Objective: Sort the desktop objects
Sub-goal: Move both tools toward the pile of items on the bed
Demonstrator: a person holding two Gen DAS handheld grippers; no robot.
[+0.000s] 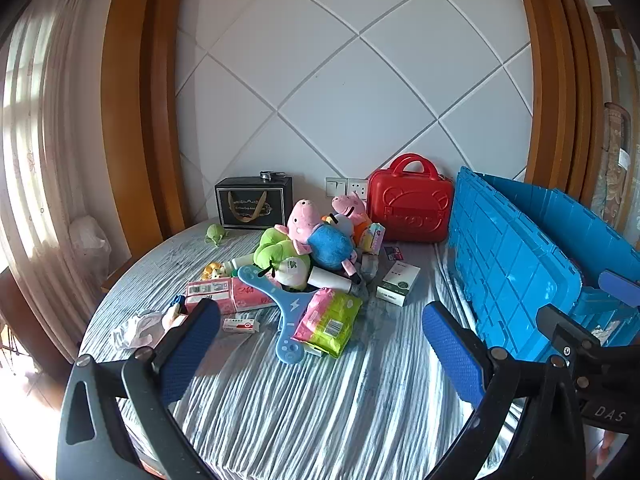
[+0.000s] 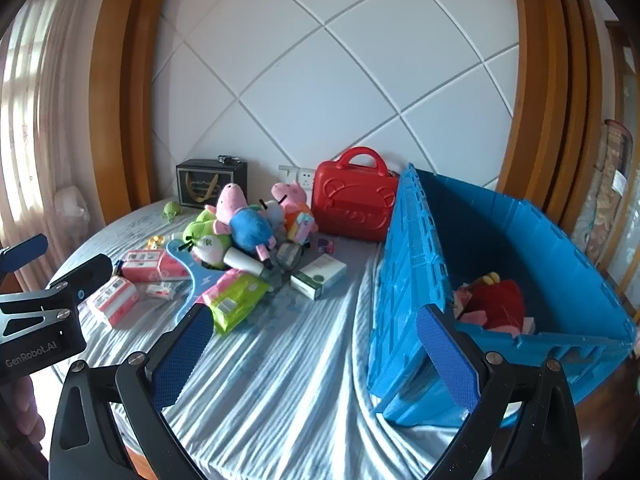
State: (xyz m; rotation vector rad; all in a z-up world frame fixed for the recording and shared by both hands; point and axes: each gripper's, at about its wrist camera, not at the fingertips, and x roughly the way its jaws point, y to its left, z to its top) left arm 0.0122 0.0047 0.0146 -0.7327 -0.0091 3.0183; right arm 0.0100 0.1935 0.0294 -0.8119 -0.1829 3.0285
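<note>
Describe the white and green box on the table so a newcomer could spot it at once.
Start at the big blue crate on the right of the table. Just left of its near wall, in front of the red case, lies the white and green box. Unlike the pink packs further left, it lies apart from the toy pile.

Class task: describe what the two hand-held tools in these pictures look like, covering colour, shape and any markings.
Both tools match: the left tool and the right tool each have two black metal arms with triangular cut-outs and silver bolts, ending in flat fingers faced with textured blue pads. Seen from the other camera, the left tool's body reads "GenRobot.AI" and the right tool's reads "DAS". No cables or sleeves show.
</note>
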